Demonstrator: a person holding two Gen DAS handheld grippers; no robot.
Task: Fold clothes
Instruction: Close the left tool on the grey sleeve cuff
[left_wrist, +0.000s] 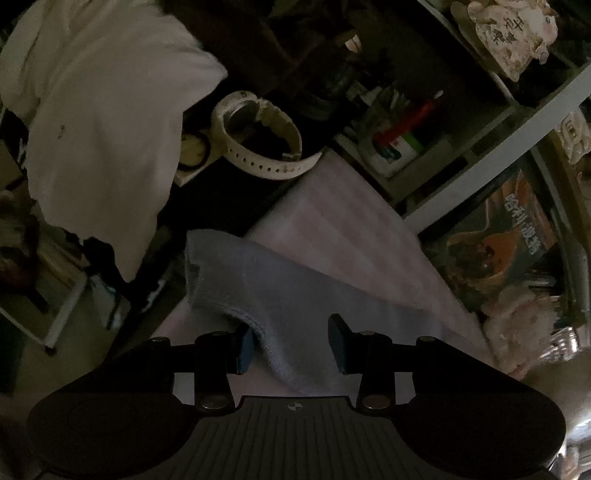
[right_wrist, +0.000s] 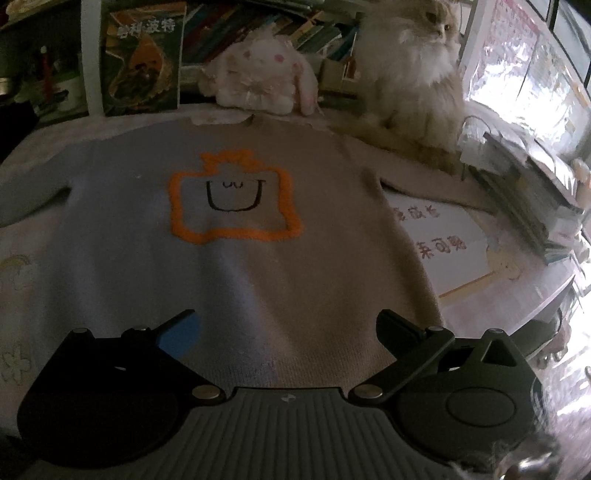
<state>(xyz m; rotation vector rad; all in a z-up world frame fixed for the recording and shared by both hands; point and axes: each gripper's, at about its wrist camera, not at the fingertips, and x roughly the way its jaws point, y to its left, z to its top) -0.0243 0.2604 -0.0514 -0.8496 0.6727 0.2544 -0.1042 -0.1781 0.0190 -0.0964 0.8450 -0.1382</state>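
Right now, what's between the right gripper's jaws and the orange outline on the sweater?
Only bare sweater knit. In the right wrist view, nothing else lies between the open right gripper and the orange outline.

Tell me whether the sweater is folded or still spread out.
Spread out. The sweater lies flat, front up, its orange design fully showing and both sleeves extended sideways; the left gripper brackets one sleeve cuff.

Ahead of the open right fingers (right_wrist: 397, 326) the sweater (right_wrist: 236, 258) lies unobstructed; beyond it, plush rabbit (right_wrist: 258, 79) and cat (right_wrist: 417, 74) block.
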